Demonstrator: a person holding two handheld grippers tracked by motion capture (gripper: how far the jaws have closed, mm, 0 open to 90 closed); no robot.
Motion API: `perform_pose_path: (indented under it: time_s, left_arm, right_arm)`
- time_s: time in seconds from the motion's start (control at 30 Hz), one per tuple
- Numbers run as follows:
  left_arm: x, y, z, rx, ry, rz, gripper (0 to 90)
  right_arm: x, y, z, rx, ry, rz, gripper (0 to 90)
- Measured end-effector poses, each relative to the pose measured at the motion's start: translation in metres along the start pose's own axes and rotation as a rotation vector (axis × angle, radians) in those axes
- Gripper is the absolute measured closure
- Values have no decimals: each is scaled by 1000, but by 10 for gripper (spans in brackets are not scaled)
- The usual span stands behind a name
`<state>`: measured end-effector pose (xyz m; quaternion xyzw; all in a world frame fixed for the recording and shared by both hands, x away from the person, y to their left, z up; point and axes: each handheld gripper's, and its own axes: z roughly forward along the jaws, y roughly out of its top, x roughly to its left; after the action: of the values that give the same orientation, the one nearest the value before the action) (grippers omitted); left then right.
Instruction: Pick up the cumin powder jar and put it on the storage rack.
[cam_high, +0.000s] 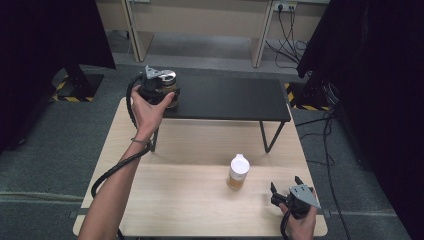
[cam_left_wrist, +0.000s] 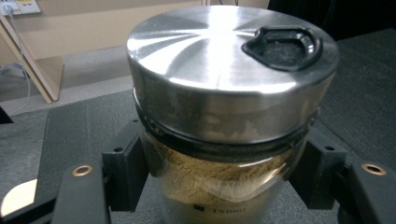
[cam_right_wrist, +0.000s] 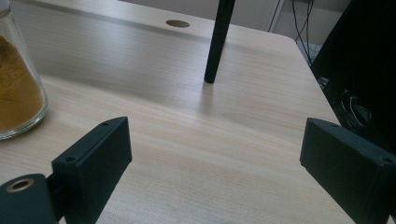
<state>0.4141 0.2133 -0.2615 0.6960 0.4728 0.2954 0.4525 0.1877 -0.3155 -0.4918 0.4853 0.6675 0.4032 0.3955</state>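
Note:
A glass spice jar with a steel lid (cam_left_wrist: 219, 107) and tan powder inside stands at the left end of the black raised shelf (cam_high: 235, 97). My left gripper (cam_high: 159, 90) is shut on this jar (cam_high: 169, 82), one jaw pressing each side of the glass. A second jar with a white cap (cam_high: 238, 171) and orange powder stands on the wooden table, and its glass side (cam_right_wrist: 18, 84) shows in the right gripper view. My right gripper (cam_high: 286, 187) rests near the table's front right corner, open, with only bare wood between its jaws (cam_right_wrist: 215, 158).
The black shelf stands on thin black legs (cam_right_wrist: 217, 42) over the back half of the wooden table (cam_high: 190, 200). Its right part is bare. Grey carpet surrounds the table, with cables (cam_high: 290, 30) on the floor at the back right.

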Motion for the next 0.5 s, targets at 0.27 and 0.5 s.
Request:
perform_pose_path:
  time_s: [0.27, 0.5]
  left_arm:
    - [-1, -1, 0, -3, 3, 6, 303]
    - [0, -3, 0, -13, -4, 14, 284]
  right_arm:
    - [0, 0, 0, 0, 1, -2, 90]
    - [-1, 0, 0, 0, 1, 3, 90]
